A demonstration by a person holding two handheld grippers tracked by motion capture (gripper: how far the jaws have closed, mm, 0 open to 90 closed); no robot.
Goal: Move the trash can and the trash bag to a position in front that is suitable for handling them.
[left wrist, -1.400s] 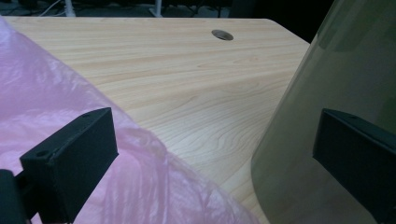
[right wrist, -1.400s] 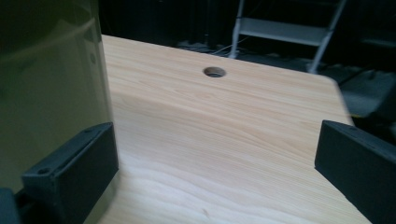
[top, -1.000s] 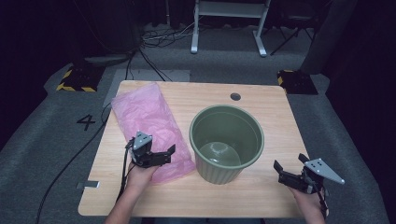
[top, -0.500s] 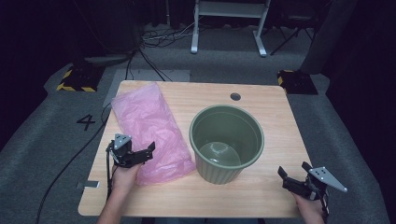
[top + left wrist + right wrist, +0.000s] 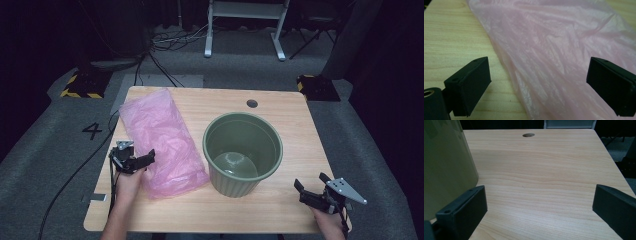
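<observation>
1. Spreading under everything, your pale wooden tabletop [image 5: 280,120] carries both things.
2. Your crinkled pink plastic bag [image 5: 162,140] lies flat on its left half, touching the round green plastic bucket [image 5: 243,152].
3. Your left gripper [image 5: 134,161] sits at the bag's near-left edge, fingers apart but just closing slightly, the edge between them.
4. Your right gripper [image 5: 312,186] hovers near-right, fingers apart, empty.

I see the wooden tabletop [image 5: 280,120] mid-frame, with a round cable hole [image 5: 252,103] toward its upper right. A white "4" [image 5: 92,131] is marked on the grey floor [image 5: 45,165] at left. Yellow-black striped blocks [image 5: 80,86] sit upper left; a white stand [image 5: 245,25] stands top centre.
</observation>
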